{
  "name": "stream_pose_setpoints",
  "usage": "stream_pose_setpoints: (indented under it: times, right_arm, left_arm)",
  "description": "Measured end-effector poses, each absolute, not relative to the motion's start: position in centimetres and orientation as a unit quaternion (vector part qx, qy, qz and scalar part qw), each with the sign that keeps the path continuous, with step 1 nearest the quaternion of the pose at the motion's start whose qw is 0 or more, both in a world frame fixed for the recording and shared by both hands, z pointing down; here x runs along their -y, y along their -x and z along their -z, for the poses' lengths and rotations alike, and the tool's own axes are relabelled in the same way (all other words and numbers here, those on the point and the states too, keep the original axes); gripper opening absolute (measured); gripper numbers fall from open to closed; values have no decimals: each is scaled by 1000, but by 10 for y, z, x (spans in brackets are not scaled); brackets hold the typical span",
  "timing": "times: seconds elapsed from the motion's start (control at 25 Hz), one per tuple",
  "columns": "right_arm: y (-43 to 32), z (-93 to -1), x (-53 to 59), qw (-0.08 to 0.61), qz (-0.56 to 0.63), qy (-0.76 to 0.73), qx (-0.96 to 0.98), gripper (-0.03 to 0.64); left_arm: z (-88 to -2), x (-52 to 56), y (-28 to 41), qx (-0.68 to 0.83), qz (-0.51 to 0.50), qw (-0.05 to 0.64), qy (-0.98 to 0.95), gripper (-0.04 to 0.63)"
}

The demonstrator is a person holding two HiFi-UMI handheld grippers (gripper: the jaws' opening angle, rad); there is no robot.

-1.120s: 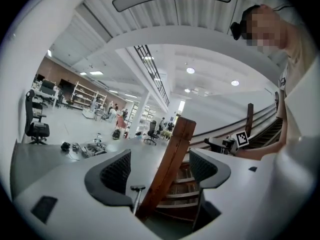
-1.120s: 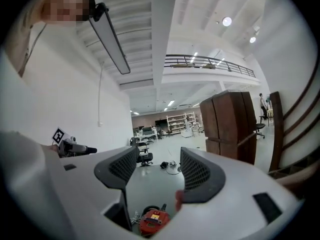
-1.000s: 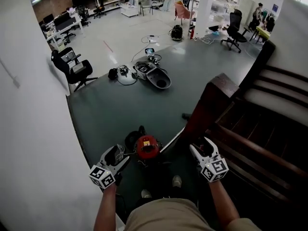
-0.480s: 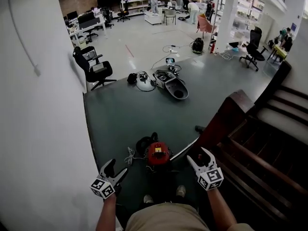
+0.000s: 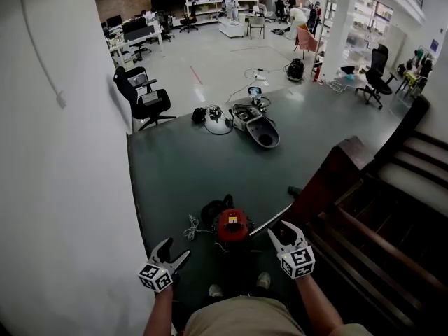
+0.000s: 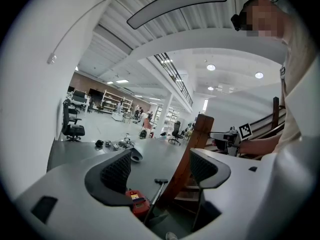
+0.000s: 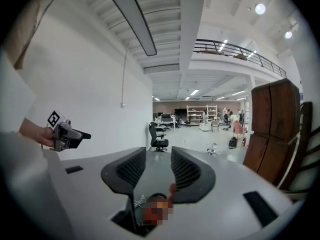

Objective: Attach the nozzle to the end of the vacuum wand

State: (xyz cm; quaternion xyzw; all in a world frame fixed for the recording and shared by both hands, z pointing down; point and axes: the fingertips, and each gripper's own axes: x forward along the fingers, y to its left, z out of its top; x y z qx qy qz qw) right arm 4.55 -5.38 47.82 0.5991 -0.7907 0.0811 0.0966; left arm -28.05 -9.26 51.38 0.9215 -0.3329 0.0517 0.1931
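Two claws were held out above the floor, and both were empty. The left claw [image 5: 177, 249] [image 6: 160, 166] had its jaws spread wide with only air between them. The right claw [image 5: 278, 229] [image 7: 158, 156] had just been closing; its jaws stood with a narrow gap and pinched nothing.

Between the two claws, a little ahead and lower, the red vacuum body [image 5: 232, 224] [image 6: 136, 200] stood on the dark floor [image 5: 189, 166], with a black part just behind it and a thin white cable [image 5: 190, 226] on its left side. From the body the vacuum wand [image 5: 271, 218] [image 6: 156, 199] ran away to the right, passing close under the tips of the right claw in the head view. Its far end was ahead of that claw, at the foot of the wooden stair post [image 5: 329, 180] [image 7: 272, 129]. A dark crosswise piece [image 5: 294, 190] [image 6: 161, 181] sat at that end; I could not tell if it was joined to the wand.

To the right of the right claw the stairs [image 5: 392, 208] went up. To the left of the left claw there was a white wall [image 5: 63, 187]. Far ahead of both claws a grey machine [image 5: 259, 128] lay on the floor, and an office chair [image 5: 143, 100] stood near the wall.
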Motion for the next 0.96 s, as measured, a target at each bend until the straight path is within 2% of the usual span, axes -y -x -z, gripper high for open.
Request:
stream_pose_setpoints:
  times: [0.04, 0.08, 0.96]
  right_arm:
    - [-46, -478, 53, 103, -74, -602, 788, 152]
    - [-47, -478, 53, 106, -68, -604, 787, 146]
    - [-66, -470, 47, 80, -71, -616, 780, 111]
  left_arm:
    - [-514, 93, 278, 332, -53, 193, -922, 377]
    - [-515, 93, 276, 331, -55, 194, -922, 377]
    - [-532, 101, 226, 297, -81, 212, -927, 377]
